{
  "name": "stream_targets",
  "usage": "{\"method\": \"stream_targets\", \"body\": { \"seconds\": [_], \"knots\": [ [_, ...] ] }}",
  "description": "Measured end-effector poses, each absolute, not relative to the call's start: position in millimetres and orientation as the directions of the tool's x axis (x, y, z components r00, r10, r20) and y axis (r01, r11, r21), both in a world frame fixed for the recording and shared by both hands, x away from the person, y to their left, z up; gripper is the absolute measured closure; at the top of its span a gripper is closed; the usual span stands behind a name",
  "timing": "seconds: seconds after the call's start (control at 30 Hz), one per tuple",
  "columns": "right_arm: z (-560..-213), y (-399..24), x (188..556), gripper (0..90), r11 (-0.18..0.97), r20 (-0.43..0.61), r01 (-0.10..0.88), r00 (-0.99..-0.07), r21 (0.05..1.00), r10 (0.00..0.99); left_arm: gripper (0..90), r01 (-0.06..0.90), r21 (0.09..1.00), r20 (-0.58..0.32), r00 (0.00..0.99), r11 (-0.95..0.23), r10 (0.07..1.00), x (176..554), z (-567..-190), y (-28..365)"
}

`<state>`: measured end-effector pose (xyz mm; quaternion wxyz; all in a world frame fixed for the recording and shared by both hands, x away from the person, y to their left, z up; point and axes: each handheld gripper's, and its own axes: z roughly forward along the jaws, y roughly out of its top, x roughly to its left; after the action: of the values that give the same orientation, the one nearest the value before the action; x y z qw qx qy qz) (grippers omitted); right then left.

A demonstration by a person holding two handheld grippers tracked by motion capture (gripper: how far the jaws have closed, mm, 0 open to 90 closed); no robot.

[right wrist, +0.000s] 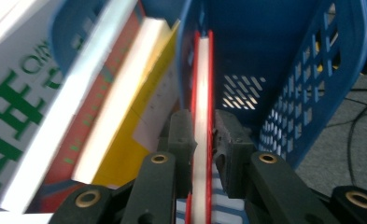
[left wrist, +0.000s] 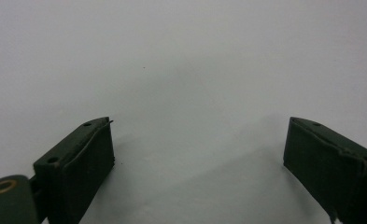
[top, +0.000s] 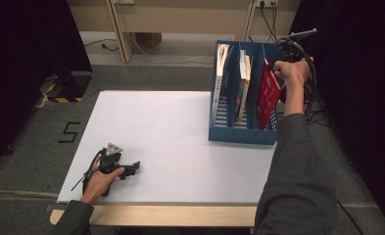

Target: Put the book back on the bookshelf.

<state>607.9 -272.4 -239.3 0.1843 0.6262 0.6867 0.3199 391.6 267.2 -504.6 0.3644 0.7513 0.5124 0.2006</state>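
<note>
right tongs around red book

Red book with white page edges, thin, standing on edge and leaning a little in the rightmost compartment of the blue file rack. Upper edge clamped from both sides between black pads. Lower end down inside the rack, near the perforated right wall. Separated by a divider from the yellow and white books in the neighbouring compartments.
</note>
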Motion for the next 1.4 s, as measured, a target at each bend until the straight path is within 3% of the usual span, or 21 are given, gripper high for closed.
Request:
{"method": "stream_targets", "body": {
  "seconds": [0.27,0.5,0.8,1.4],
  "knots": [
    [-239,-270,604,77.4,0.019,0.14,0.734,-0.155,0.678,0.978,7.8,0.623,0.753,-0.069,0.396,-0.213,0.915,391,-505,267],
    [-240,-276,594,68.4,0.018,0.156,0.722,-0.174,0.691,0.972,7.8,0.622,0.752,-0.063,0.397,-0.218,0.916,391,-505,267],
    [-241,-280,568,61.5,0.101,0.14,0.697,-0.28,0.709,0.95,7.2,0.623,0.748,-0.053,0.398,-0.228,0.916,391,-505,265],
    [-250,-293,512,52.3,0.176,0.115,0.661,-0.372,0.729,0.921,6.6,0.623,0.746,-0.049,0.401,-0.233,0.915,392,-505,265]
  ]
}}
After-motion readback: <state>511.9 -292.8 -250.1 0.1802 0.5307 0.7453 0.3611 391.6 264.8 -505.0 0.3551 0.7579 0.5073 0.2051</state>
